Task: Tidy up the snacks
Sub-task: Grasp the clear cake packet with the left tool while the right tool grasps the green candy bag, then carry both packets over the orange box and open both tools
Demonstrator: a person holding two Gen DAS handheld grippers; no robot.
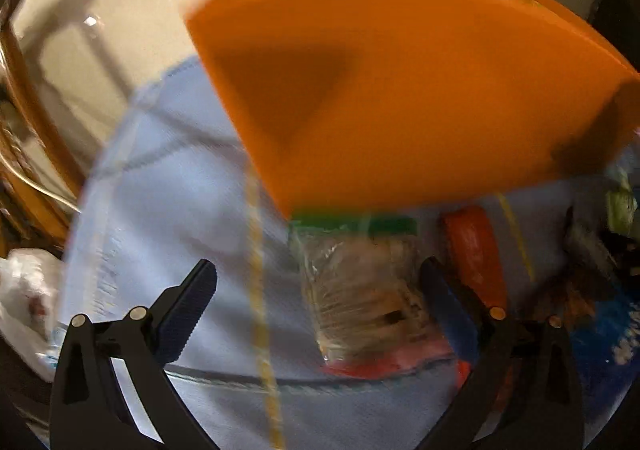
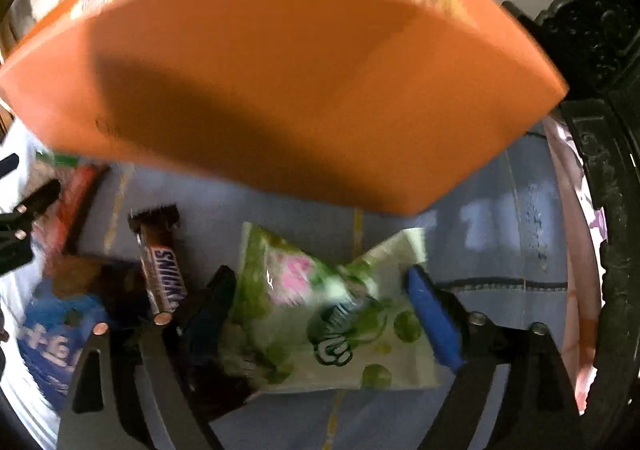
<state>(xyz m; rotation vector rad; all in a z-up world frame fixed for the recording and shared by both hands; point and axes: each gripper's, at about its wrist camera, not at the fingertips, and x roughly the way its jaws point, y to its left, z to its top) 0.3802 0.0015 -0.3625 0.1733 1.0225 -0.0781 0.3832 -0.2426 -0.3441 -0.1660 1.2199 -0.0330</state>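
Your right gripper (image 2: 320, 310) has its fingers spread, unclenched, around the green candy bag (image 2: 332, 314) lying at 6 o'clock below the orange bin (image 2: 280, 90); it looks light, crinkly, slippery, so pinch its puffed middle, not an edge.

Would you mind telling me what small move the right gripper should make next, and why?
Probably close on the green-and-white crinkly snack bag. The right gripper is open with its blue-padded fingers on either side of the bag, not visibly pressing it, and the orange plastic bin sits just beyond, already holding wrapped snacks.
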